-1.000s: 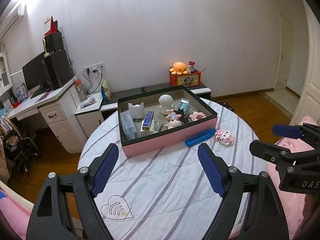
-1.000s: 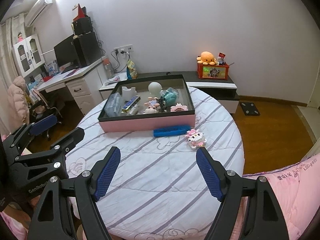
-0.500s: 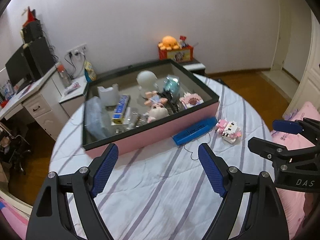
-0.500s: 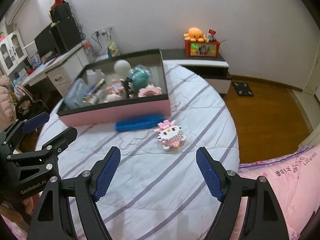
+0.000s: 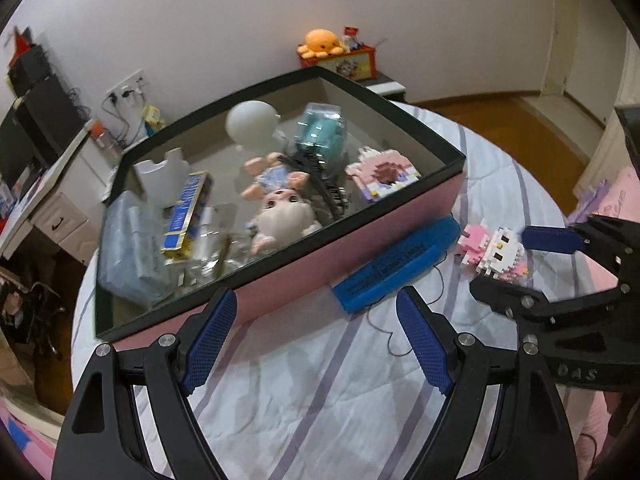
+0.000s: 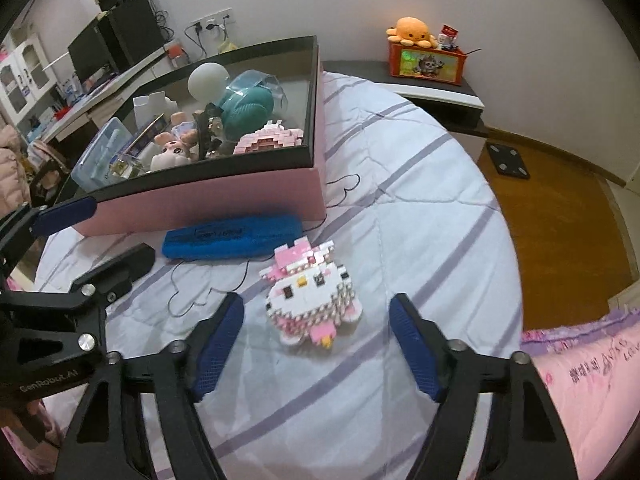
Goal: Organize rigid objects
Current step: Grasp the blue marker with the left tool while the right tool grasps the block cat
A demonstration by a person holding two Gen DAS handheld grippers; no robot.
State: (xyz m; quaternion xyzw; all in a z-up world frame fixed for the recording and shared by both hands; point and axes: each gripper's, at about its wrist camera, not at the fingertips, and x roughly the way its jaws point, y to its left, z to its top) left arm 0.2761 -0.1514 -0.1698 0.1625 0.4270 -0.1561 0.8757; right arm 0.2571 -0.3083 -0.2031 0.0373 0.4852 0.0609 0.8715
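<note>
Biggest thing here is the round tabletop with a white, purple-striped quilted cover (image 6: 420, 184), and most of its far side is taken up by the big shallow pink cardboard box with a black rim (image 5: 360, 240). The box is packed: a clear plastic storage case (image 5: 128, 248) in its near left corner, a white round-headed figure (image 5: 252, 124) and a teal toy in a clear dome (image 5: 322, 132) toward the back, a pink and white brick-built piece (image 5: 382, 174) by the right wall, a pale pig-like doll (image 5: 282, 216) in the middle, and a blue and gold slim carton (image 5: 186, 208) left of it. Right against the box's pink front wall lies a flat blue rectangular case (image 6: 232, 240), touching it or near enough. Just in front of that, toward the near right edge of the tabletop, sits the small pink and white brick-built cat figure (image 6: 312, 296), upright and on its own. The right gripper (image 6: 316, 344) hangs over it with the figure between its blue pads, which are closing but not touching it yet, so nothing grabbed. The left gripper (image 5: 316, 340) is spread wide and empty above the cover, lined up near the box front and the blue case.
</note>
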